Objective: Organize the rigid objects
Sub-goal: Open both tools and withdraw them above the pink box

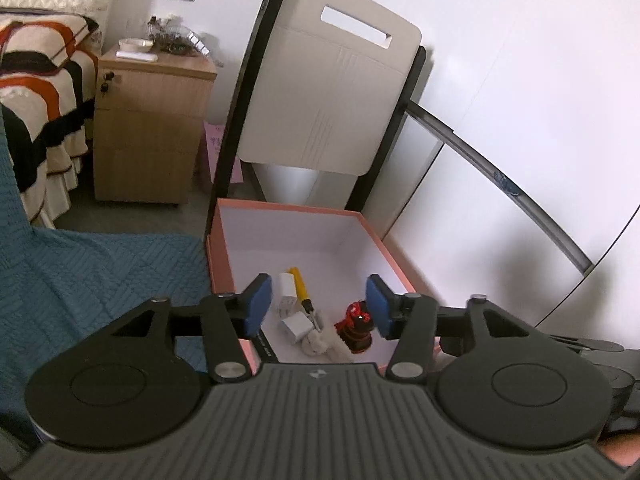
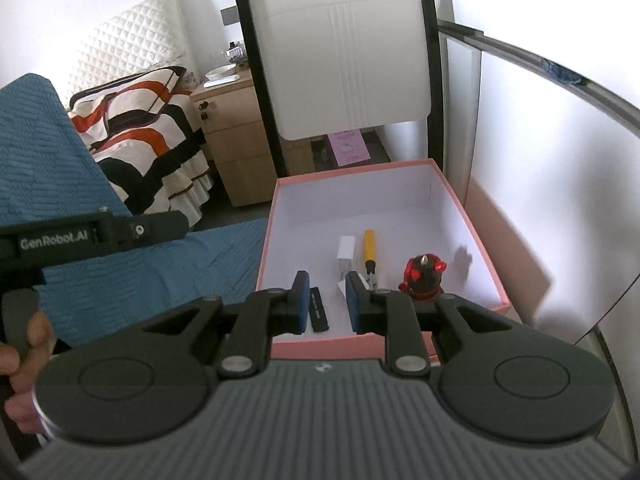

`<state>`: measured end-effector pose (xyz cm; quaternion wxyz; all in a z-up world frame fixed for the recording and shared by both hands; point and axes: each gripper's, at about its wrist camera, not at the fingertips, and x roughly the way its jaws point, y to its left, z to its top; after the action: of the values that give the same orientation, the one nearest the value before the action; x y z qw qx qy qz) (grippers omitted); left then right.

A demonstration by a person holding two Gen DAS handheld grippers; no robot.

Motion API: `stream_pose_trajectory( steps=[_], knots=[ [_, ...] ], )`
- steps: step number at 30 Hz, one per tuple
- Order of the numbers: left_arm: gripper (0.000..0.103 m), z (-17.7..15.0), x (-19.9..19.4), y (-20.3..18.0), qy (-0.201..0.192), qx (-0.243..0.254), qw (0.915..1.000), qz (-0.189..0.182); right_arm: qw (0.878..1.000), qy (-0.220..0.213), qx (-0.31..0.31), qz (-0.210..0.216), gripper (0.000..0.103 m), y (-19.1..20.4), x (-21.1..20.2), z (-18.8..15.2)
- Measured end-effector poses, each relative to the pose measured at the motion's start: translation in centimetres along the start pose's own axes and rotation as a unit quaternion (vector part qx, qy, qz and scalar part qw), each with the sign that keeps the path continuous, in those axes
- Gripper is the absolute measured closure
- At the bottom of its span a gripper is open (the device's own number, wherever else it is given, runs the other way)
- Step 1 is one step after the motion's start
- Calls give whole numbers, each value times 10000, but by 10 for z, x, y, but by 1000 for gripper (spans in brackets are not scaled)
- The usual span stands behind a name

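Observation:
A pink box with a white inside holds a white charger, a second white plug, a yellow-handled screwdriver, a red and black toy figure, a white fluffy item and a black stick. My left gripper is open and empty above the box's near end. In the right wrist view the box holds the charger, screwdriver, toy figure and black stick. My right gripper is open and empty above the near edge.
A white and black chair stands behind the box. A wooden nightstand and a bed with a patterned blanket are at the left. A teal cloth lies left of the box. A white wall is to the right.

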<state>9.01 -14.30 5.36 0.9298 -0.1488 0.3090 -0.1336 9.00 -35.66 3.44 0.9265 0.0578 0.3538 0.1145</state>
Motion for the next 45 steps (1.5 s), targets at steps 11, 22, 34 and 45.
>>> stream_pose_trajectory(
  steps=[11,22,34,45],
  knots=[
    [13,-20,14,13,23,22,9999,139,9997,-10,35,-223,60,-8,19,-24],
    [1,-30,25,27,83,17,9997,221,9993,-5,38,-376,6,-9,37,-38],
    [0,-29,28,25,74,44,9996,286,9986,101,53,-508,6,-10,47,-41],
    [0,-31,31,23,151,36,9994,316,9983,144,36,-560,6,-13,50,-43]
  ],
)
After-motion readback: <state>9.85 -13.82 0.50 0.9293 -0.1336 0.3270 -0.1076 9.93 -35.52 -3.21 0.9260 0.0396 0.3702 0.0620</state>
